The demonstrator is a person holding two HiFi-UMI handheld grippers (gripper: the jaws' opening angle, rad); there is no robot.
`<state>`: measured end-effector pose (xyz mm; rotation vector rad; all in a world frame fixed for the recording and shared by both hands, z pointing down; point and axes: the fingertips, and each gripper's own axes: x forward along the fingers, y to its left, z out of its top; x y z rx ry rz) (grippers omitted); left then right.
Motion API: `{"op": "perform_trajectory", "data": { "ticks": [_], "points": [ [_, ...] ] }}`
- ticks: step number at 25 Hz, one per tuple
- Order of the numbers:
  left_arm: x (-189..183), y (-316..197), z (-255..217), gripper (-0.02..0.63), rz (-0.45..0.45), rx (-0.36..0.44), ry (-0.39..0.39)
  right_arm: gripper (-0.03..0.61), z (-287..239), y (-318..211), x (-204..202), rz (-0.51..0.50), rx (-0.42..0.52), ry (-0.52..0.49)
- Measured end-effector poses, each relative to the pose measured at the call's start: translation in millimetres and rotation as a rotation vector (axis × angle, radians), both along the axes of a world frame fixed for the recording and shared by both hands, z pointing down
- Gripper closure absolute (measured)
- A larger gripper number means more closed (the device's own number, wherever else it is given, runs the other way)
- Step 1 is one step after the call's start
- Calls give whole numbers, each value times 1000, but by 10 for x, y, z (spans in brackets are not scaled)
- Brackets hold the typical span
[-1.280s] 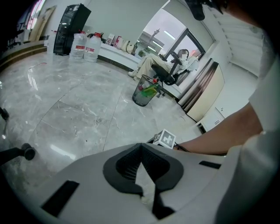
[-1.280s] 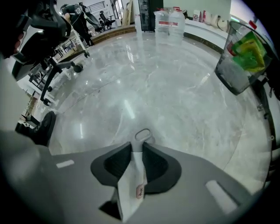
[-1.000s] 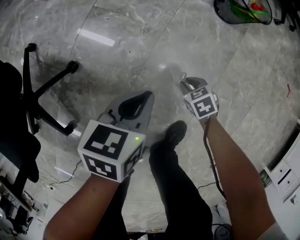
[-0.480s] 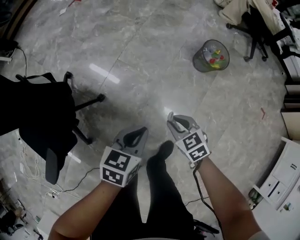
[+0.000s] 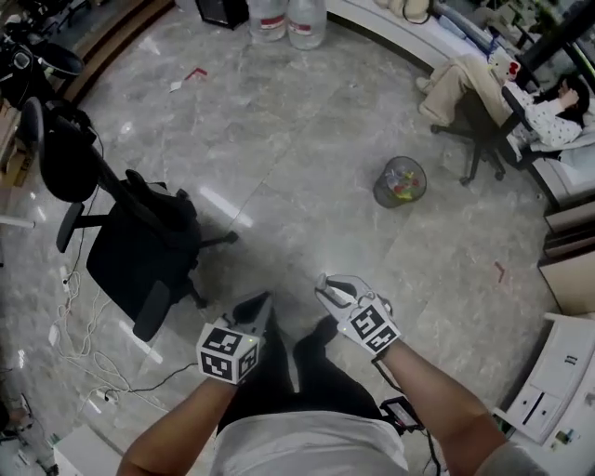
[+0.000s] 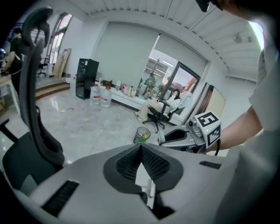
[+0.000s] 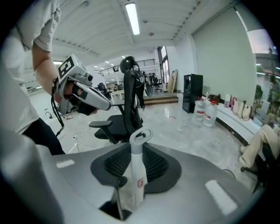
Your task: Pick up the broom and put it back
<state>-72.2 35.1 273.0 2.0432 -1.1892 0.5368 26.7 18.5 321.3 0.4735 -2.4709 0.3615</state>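
Far L of head view: black office chair [image 5: 139, 246], turned at an angle. Loose cables [image 5: 79, 344] lie on the floor below it, at lower L. Both look like hazards for a long stick, which is prob. why the grippers sit at frame centre, near the body.

L gripper [image 5: 258, 305], lower centre: jaws drawn together, tips meeting in a V. Its own view shows only a small white bit in the slot behind the tips, and I can't tell what that is. It looks empty, a spare hand riding just beside the other one, maybe ready to steady the load.

Water bottles [image 5: 288, 19] stand at top centre by the wall, well apart from the action.

R gripper [image 5: 327, 290], just R of centre: clenched on the broom [image 7: 133, 170]. The white handle stands upright between the pads, with the hang-loop just above the jaws. Gripping close under the loop prob. lets the rest hang straight down. It also leaves the loop free, if the broom goes back on a hook. A pale strip below the grippers in the head view may be the shaft, but I can't be sure. The bristle end shows in no view.

Mesh waste bin [image 5: 400, 182] at upper R of centre. A seated person [image 5: 465, 79] at upper R. White cabinet [image 5: 558, 381] at lower R edge.

My read: pick-up is done and the carry is under way. No obvious storage spot is in view. Main risk is the hidden lower end swinging into legs or the chair.
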Motion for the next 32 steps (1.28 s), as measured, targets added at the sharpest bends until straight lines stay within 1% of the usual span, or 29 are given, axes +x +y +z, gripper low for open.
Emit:
{"op": "perform_trajectory", "data": {
  "ticks": [2, 5, 8, 11, 15, 18, 22, 26, 29, 32],
  "points": [
    [-221, 208, -296, 607, -64, 15, -8, 494, -272, 184, -187, -47, 16, -5],
    [-662, 441, -616, 607, -172, 62, -29, 494, -587, 371, -659, -149, 56, -24],
    [-1094, 746, -817, 607, -251, 81, -43, 494, -870, 625, -1126, -215, 86, -45],
    [-1502, 1011, -968, 607, -317, 100, -49, 494, -1046, 775, -1532, -257, 109, -48],
    [-2092, 1389, -1198, 607, -382, 141, -45, 492, -1128, 912, -2048, -261, 118, -32],
    [-2521, 1673, -1312, 607, -412, 161, -49, 492, -1017, 978, -2437, -237, 95, 0],
    [-3027, 1969, -1421, 607, -453, 186, -48, 492, -922, 993, -3163, -231, 93, 10],
    [-3487, 2238, -1487, 607, -518, 201, -49, 492, -891, 876, -3946, -248, 100, 39],
    [-3783, 2420, -1489, 607, -572, 193, -26, 491, -771, 823, -4381, -237, 71, 73],
    [-3979, 2483, -1560, 607, -614, 219, -12, 491, -671, 781, -4787, -260, 60, 109]
  ]
}}
